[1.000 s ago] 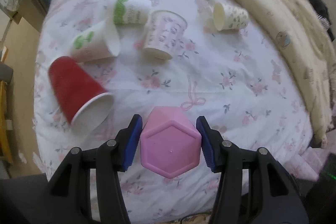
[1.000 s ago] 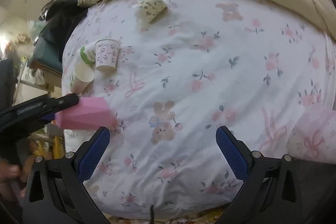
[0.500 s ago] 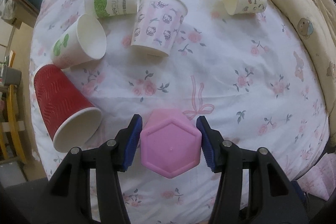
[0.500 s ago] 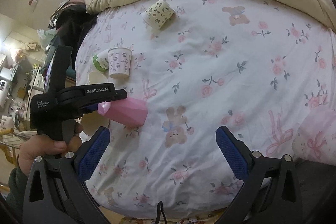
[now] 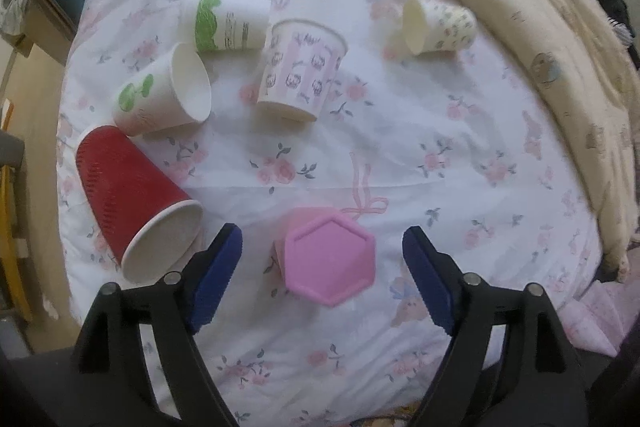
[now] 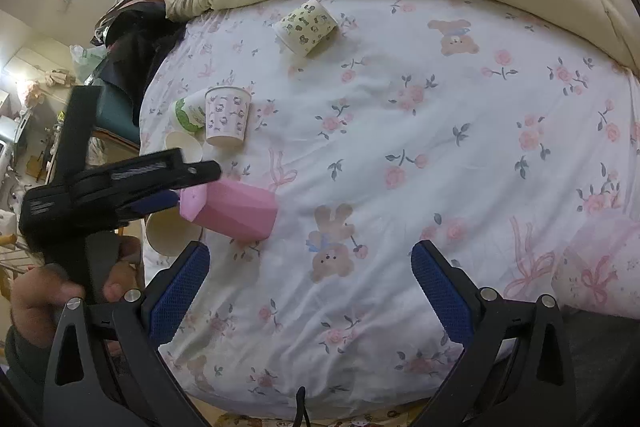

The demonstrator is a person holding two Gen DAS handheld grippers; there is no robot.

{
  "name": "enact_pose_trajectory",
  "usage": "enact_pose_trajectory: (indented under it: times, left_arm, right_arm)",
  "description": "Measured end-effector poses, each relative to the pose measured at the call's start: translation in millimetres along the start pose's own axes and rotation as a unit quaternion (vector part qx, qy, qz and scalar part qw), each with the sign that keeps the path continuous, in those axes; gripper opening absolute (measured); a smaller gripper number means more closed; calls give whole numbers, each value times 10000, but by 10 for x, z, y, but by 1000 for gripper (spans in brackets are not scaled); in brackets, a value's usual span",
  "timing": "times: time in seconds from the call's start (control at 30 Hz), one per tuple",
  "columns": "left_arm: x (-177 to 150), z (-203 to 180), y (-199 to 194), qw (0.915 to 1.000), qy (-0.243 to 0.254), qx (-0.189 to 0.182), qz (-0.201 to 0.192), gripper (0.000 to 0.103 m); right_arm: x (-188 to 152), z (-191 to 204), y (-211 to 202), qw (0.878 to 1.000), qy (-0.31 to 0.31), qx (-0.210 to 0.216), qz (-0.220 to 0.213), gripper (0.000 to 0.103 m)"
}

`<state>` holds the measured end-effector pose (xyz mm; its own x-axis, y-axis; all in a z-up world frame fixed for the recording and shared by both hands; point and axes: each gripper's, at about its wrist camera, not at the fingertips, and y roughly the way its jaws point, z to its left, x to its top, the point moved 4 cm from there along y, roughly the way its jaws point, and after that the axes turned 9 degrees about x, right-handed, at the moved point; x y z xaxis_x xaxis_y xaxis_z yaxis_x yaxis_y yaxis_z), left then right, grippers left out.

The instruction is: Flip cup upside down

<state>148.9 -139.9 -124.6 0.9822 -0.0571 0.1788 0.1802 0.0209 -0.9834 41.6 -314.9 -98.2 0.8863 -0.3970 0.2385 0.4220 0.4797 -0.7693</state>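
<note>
A pink faceted cup stands upside down on the floral bed sheet, hexagonal base up; it also shows in the right wrist view. My left gripper is open, its blue pads wide apart on either side of the cup and not touching it. In the right wrist view the left gripper sits beside the cup's base. My right gripper is open and empty over the sheet, to the right of the pink cup.
Several paper cups lie or stand behind: a red one on its side, a green-print one, a green-banded one, an upside-down Hello Kitty cup, a patterned one. A cream quilt borders the far right.
My left gripper has opened and let go of the pink cup, which now stands upside down on the sheet. The right gripper stays open and has barely moved.
</note>
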Motion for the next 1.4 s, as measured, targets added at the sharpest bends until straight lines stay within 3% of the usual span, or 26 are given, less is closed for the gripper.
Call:
enact_pose_trajectory:
  times: [0.23, 0.47, 0.63, 0.7, 0.8, 0.97, 1.03, 1.27, 1.4]
  left_arm:
    - [-141, 201, -504, 9972, -13, -264, -697, 80]
    - [-464, 659, -935, 9876, -265, -186, -1539, 80]
    - [-718, 951, -1075, 9816, -376, -297, -1846, 80]
    - [-830, 1046, -1113, 9789, -456, -244, -1979, 80]
    - [-1032, 1143, -1147, 9746, -548, -99, -2171, 92]
    - [-1323, 1165, -1237, 9637, -529, 215, -2609, 95]
    - [-1393, 1208, -1268, 9598, -613, 236, -2728, 103]
    - [-1463, 1259, -1242, 9482, -683, 598, -3044, 103]
    - [-1484, 1206, -1213, 9456, -558, 681, -3131, 103]
  right_arm:
    - [12, 78, -107, 9994, -201, 86, -276, 103]
    - [58, 198, -239, 9968, -435, 158, -659, 103]
    - [16, 387, -388, 9908, -882, 87, -1025, 103]
    - [-28, 484, -457, 9866, -1143, -3, -1163, 103]
    - [-125, 678, -550, 9777, -1631, -131, -1319, 103]
    - [-354, 955, -654, 9626, -2236, -173, -1522, 103]
    - [-439, 1014, -670, 9586, -2369, -107, -1579, 103]
    - [-578, 1020, -518, 9538, -2570, -401, -1506, 103]
    - [-587, 1038, -429, 9529, -2614, -448, -1474, 103]
